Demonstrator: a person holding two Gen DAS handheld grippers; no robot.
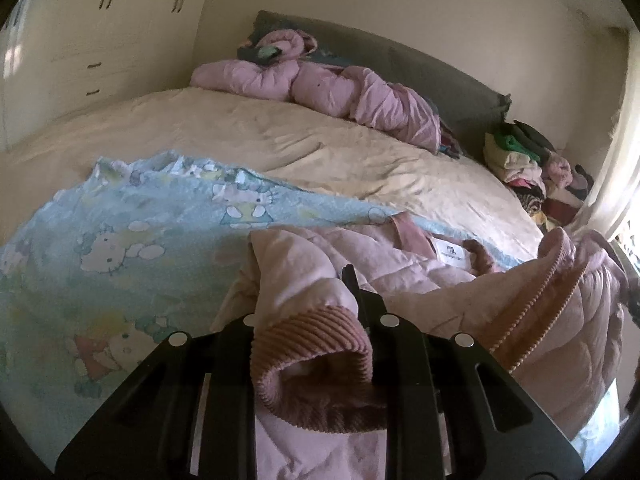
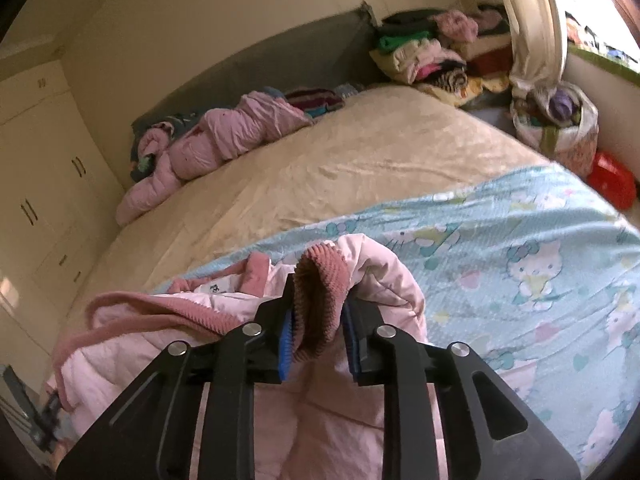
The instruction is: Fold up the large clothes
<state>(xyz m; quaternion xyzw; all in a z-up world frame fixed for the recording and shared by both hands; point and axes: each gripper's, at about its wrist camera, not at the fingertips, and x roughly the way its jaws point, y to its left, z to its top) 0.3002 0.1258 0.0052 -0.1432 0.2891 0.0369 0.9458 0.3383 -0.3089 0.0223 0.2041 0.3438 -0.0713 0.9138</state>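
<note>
I see the bed [image 1: 280,140] filling both views, a cream sheet over most of it and a pale blue cartoon-cat blanket [image 1: 120,220] spread across its near end. On that blanket, at the near edge, lies the pink quilted jacket [image 1: 420,272] I am working on. It is soft pale pink with stitched quilting, darker pink ribbed trim along its edge and cuffs, and a white label [image 1: 452,254] showing inside near the collar. It sits rumpled, with both sleeves drawn towards me.

My left tongs [image 1: 356,312] are clenched on the jacket's left sleeve, whose ribbed cuff [image 1: 316,368] gapes open towards the camera. My right tongs [image 2: 318,320] have the other ribbed cuff [image 2: 320,304] between their blue pads [image 2: 285,344]; the pads touch it on both sides, so I read them as grasping it, though loosely.

At the far end a second pink padded garment [image 1: 320,84] lies against the grey headboard [image 1: 440,76], with a clothes pile [image 1: 528,160] far right.
</note>
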